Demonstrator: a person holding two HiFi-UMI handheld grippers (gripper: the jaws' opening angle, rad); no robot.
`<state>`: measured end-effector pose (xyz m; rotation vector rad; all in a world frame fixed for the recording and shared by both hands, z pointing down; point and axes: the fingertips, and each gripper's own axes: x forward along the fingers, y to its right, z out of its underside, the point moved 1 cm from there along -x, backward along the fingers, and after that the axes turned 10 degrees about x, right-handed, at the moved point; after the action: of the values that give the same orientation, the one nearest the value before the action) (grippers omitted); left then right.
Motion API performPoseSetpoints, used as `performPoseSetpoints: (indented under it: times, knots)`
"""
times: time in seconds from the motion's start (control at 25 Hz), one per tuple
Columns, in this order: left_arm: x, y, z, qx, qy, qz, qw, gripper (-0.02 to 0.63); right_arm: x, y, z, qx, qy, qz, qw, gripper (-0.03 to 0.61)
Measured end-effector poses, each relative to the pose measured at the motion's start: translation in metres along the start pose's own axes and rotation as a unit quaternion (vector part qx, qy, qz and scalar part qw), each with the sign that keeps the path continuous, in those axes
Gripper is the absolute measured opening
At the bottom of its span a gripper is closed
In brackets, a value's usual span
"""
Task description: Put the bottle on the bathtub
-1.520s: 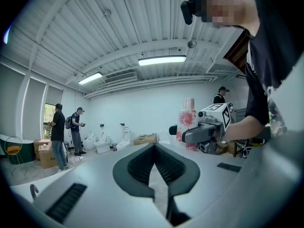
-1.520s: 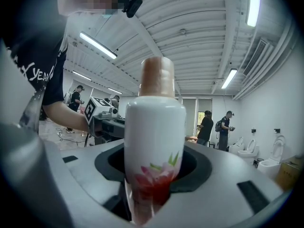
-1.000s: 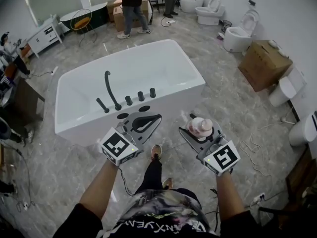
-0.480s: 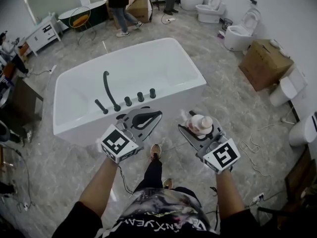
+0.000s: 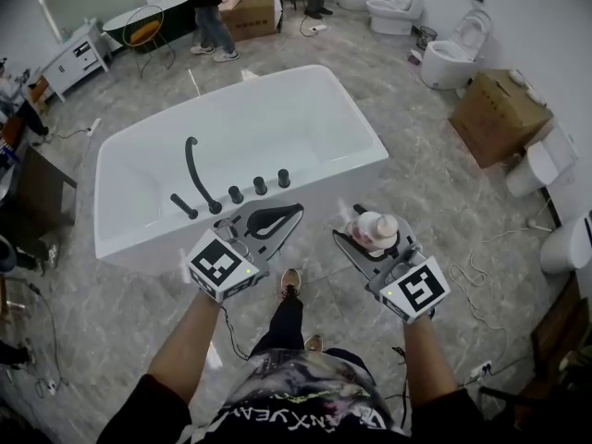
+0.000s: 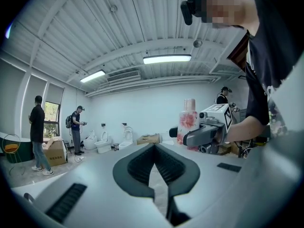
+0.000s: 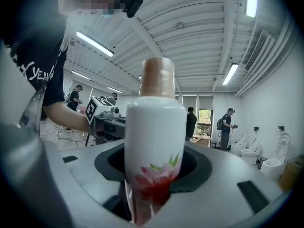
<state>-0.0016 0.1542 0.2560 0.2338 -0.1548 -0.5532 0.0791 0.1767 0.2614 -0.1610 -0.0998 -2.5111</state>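
A white bottle point(image 5: 376, 230) with a pink flower print and a tan cap stands upright between the jaws of my right gripper point(image 5: 357, 223), which is shut on it. The right gripper view shows the bottle point(image 7: 154, 146) close up, filling the jaw gap. My left gripper point(image 5: 294, 214) is shut with nothing in it, its tips meeting in the left gripper view point(image 6: 154, 146). The white bathtub point(image 5: 305, 77) lies just ahead. The left gripper reaches its near rim beside the black faucet point(image 5: 194, 169) and knobs point(image 5: 259, 185). The right gripper is off the tub's near right corner.
A cardboard box point(image 5: 499, 114) and toilets point(image 5: 453, 58) stand to the right, another toilet point(image 5: 564, 243) at the far right. Cables point(image 5: 467, 280) trail on the marble floor. People point(image 5: 208, 7) stand at the back by boxes. A white cabinet point(image 5: 74, 58) is at the left.
Both grippers have come closer to the tub's near side, the bottle still held upright. The person at the back has walked left.
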Motion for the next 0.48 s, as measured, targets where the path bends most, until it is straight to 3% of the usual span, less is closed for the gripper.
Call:
performPoseSetpoints:
  times: [0.48]
  knots:
    - [0.043,-0.071,0.024,-0.008,-0.003,0.006,0.9999,0.011,0.054,0.065,-0.006,0.008,-0.002,0.005,1.000,0.215]
